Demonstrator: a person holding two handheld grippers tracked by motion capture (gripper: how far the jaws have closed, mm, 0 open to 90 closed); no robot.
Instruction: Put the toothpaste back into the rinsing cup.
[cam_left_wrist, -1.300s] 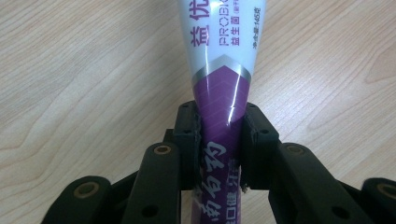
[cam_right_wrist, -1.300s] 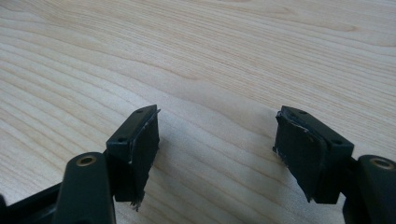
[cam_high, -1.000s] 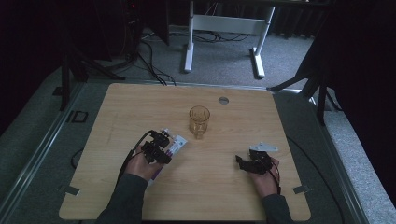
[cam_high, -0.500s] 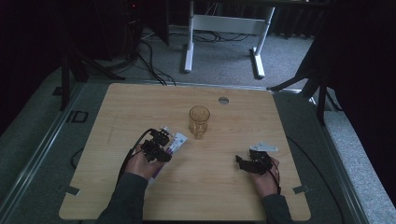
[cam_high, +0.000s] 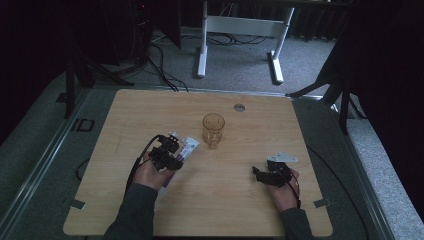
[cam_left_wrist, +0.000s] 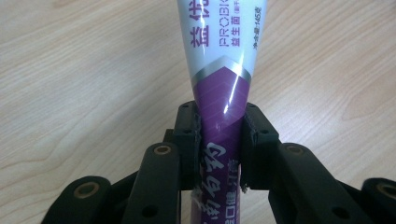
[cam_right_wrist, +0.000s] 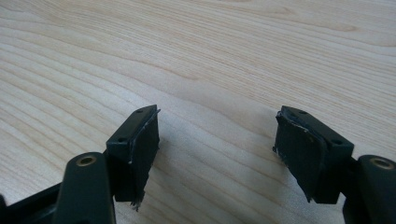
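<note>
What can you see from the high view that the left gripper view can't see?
The high view takes in the glass standing upright mid-table, the right gripper with nothing between its open jaws, both of the person's hands, and the floor with a white stand beyond the table. The left gripper view shows up close how the black pads press on the purple end of the toothpaste tube, and it lets you read the print on the tube. Both show the tube, the left gripper shut on it, and the wooden table.
</note>
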